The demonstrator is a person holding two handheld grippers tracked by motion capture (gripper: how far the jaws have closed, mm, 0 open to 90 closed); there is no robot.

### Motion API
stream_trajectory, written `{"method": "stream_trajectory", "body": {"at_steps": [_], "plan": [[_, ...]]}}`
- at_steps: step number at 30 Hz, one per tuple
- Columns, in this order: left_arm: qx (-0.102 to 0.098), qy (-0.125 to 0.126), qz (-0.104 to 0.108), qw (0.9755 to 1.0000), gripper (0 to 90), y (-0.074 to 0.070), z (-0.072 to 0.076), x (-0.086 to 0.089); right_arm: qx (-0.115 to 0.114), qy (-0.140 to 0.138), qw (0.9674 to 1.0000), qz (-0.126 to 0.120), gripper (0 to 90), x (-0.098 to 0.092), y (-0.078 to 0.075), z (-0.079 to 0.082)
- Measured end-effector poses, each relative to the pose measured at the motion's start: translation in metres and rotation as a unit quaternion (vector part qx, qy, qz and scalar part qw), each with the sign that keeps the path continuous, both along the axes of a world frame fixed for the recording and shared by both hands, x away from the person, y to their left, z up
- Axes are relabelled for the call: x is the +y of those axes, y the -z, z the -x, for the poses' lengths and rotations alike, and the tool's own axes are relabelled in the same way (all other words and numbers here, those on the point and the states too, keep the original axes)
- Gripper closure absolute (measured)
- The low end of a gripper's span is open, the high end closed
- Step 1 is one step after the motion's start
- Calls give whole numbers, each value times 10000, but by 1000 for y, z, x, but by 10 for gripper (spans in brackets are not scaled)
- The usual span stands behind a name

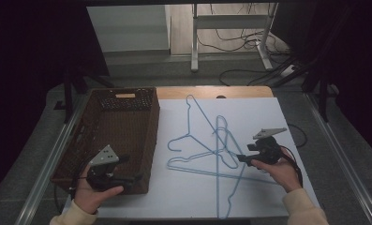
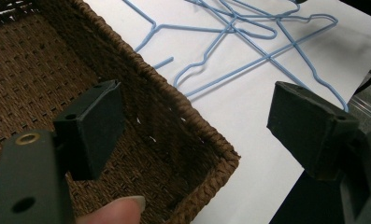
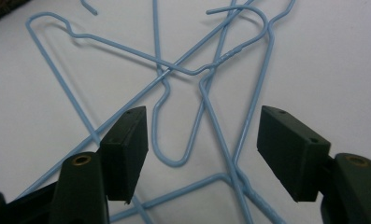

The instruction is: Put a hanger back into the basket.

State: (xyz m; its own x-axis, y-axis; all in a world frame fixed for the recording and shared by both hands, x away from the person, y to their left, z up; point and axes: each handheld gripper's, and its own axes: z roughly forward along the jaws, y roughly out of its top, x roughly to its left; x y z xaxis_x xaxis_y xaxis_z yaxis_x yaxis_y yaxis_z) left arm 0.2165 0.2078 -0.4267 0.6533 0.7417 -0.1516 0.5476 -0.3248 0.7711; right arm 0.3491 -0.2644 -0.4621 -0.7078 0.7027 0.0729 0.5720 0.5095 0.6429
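Several light-blue wire hangers [image 1: 218, 164] lie tangled and crossing one another on the white table cover [image 1: 263, 112]. My right gripper [image 1: 240, 157] is at their right side, pointing left at them. In the right gripper view its jaws [image 3: 202, 144] stand open just above the crossed hangers [image 3: 167, 70], with wires running under the gap and no pad touching them. My left gripper [image 1: 131, 168] is open and empty over the near right corner of a brown wicker basket [image 1: 155, 126]. In the left gripper view its jaws [image 2: 197, 121] straddle the basket rim [image 2: 183, 102], with the hangers [image 2: 267, 57] beyond.
The basket looks empty inside. A wooden table edge [image 1: 212, 92] shows behind the white cover. Metal rails run along both table sides. Farther back, a white stand [image 1: 194, 42] and loose cables [image 1: 240, 44] are on the floor.
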Motion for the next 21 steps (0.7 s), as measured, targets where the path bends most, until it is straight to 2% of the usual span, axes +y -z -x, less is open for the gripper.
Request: {"method": "stream_trajectory", "body": {"at_steps": [4,7,9,10,18,21], "plan": [[-10,21,-7,10000,190,0,-1,-1,107,32,9998,182,397,6,4,-11],[-6,51,-20,10000,190,0,-2,-3,198,32,9989,418,426,9,10,-17],[-8,62,-24,10000,190,-1,-2,-4,223,35,9987,459,435,10,12,-19],[-8,66,-25,10000,190,-1,-3,-5,252,22,9980,571,458,12,15,-23],[-4,71,-28,10000,190,-1,-4,-6,270,-153,9948,967,548,24,24,-33],[1,59,-28,10000,190,0,-4,-5,296,-193,9945,990,566,26,26,-35]]}}
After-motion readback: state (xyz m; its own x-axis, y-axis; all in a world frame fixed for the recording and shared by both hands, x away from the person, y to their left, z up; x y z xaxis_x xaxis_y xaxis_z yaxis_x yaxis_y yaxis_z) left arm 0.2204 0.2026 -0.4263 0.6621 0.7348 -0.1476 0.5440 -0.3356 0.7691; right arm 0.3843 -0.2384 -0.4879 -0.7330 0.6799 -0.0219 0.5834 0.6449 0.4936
